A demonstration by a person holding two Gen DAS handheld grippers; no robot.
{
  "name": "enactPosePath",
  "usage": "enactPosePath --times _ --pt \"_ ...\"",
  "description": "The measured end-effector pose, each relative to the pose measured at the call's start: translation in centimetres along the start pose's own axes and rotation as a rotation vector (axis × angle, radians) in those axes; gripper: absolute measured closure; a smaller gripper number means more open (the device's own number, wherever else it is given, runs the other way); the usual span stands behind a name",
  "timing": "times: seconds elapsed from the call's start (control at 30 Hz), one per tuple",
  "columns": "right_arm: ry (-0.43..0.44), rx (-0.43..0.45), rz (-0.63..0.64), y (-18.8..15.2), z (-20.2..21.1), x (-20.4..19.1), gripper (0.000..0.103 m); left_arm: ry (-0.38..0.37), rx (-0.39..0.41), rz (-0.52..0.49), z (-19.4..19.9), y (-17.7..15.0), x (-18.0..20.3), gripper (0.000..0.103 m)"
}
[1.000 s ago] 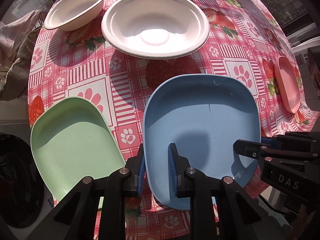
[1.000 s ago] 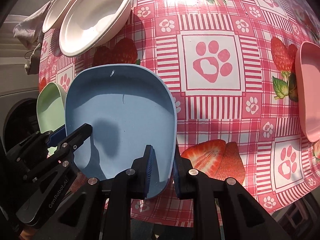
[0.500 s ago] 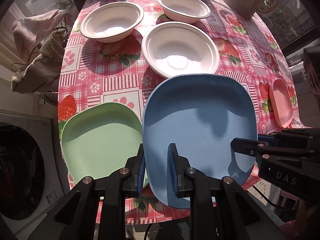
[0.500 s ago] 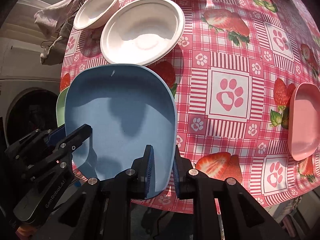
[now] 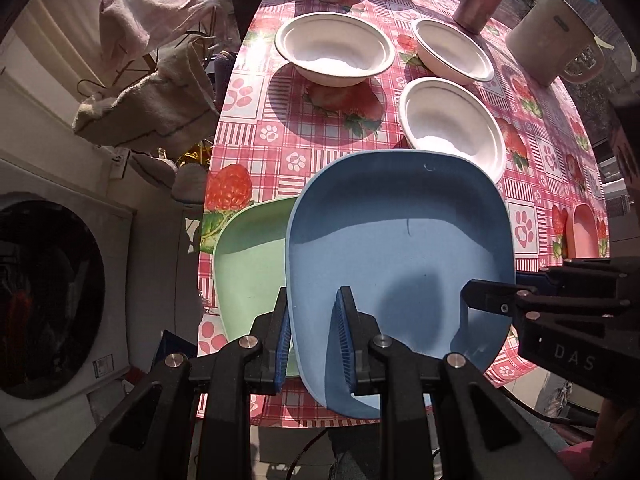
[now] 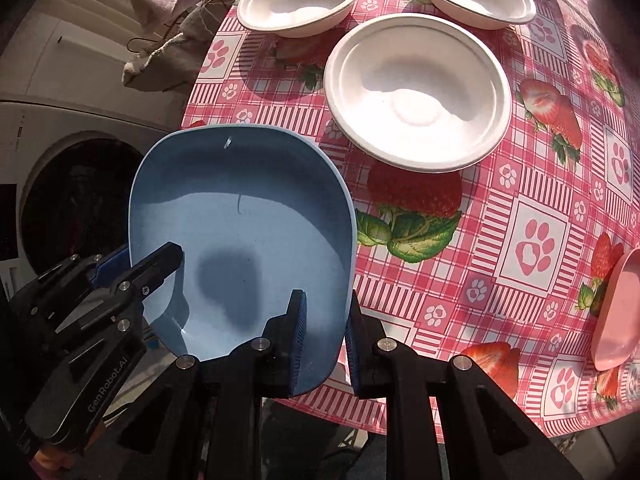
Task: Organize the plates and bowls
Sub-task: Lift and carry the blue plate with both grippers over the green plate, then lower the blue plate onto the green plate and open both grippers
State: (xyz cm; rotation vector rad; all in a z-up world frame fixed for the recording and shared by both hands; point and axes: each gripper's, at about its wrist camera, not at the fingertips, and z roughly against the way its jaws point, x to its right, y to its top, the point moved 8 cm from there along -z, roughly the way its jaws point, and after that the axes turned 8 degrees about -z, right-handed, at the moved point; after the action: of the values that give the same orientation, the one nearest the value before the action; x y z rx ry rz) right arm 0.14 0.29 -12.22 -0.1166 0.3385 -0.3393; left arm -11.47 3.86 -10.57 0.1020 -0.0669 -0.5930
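Both grippers hold a blue plate [image 5: 400, 248] in the air above the table's near-left edge. My left gripper [image 5: 314, 336] is shut on its near left rim. My right gripper [image 6: 326, 336] is shut on its near right rim; the plate also shows in the right wrist view [image 6: 240, 232]. A green plate [image 5: 250, 264] lies on the table below and left of the blue one, partly covered by it. Three white bowls [image 5: 336, 48] [image 5: 454, 50] [image 5: 450, 126] stand farther back. A pink plate [image 6: 618, 308] lies at the right edge.
The round table has a pink strawberry-and-paw tablecloth [image 6: 500, 208]. A grey jug [image 5: 554, 46] and a dark cup [image 5: 480, 4] stand at the far side. Cloths [image 5: 152, 92] hang on a rack left of the table, above a washing machine [image 5: 44, 296].
The blue plate has been lifted well off the table by both grippers and carried left, now overlapping the green plate. The table looks farther away.
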Motion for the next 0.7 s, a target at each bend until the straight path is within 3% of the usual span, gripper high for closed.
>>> enactPosePath --times 0.2,0.53,0.67,0.7 --pt "0.001 -0.031 0.043 1.2 -2.2 -3.7 0.081 0.023 -0.018 0.053 -0.7 -0.8 -2.9 0.079" --pt "-0.01 -0.094 0.056 1.6 -6.0 -5.6 0.081 0.039 -0.041 0.101 -2.7 -1.7 -4.9 0.079" --pt "0.011 -0.112 0.059 1.5 -6.7 -5.9 0.081 0.045 -0.032 0.113 -2.9 -1.7 -4.9 0.062" --pt "0.009 -0.113 0.063 1.6 -6.8 -6.0 0.081 0.047 -0.029 0.12 -2.9 -1.7 -5.0 0.053"
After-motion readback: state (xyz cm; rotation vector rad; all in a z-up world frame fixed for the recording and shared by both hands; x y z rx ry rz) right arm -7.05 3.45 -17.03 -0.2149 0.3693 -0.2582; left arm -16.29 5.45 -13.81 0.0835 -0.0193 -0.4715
